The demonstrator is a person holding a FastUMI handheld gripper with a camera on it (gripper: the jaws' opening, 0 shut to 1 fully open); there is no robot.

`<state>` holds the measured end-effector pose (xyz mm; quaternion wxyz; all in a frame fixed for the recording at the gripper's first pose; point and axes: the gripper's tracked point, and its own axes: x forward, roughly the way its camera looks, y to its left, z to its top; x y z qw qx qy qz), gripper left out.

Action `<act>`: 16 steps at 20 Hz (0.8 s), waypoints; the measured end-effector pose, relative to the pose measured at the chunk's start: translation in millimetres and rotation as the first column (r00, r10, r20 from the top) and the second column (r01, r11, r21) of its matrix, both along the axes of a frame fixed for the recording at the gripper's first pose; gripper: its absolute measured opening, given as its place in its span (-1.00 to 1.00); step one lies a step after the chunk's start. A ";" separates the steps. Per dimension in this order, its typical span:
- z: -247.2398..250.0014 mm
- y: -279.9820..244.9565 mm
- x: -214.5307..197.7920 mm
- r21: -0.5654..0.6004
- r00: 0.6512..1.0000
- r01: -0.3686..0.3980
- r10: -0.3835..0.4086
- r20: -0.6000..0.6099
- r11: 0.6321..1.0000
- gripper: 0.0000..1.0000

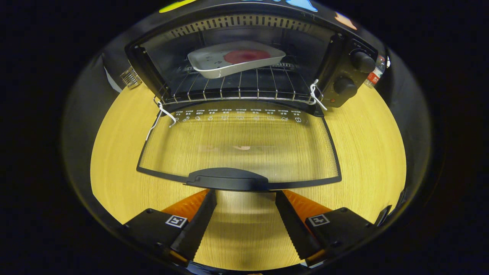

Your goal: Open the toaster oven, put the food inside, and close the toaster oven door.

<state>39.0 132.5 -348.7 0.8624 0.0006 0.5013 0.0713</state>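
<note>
Two fingers of gripper (245,193) spread wide, empty. Door handle (229,179) lies crosswise just ahead of tips; dish (235,58) already on rack (244,86). Next, prob: lift door (240,141) shut.

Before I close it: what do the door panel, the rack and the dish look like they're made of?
Door: clear glass in a dark frame; the wood tabletop shows through.
Rack: bare metal wire, shiny.
Dish: white, glossy, probably ceramic or enamel; it could be plastic.
The claw is open, just short of the door handle.
</note>
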 end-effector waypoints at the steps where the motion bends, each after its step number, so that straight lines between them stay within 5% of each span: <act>1: 1.1 -0.5 0.1 -0.009 1.000 -0.015 0.015 0.011 1.000 0.98; 16: 64.6 -4.8 -7.1 0.000 0.982 -0.058 0.057 0.178 0.998 0.97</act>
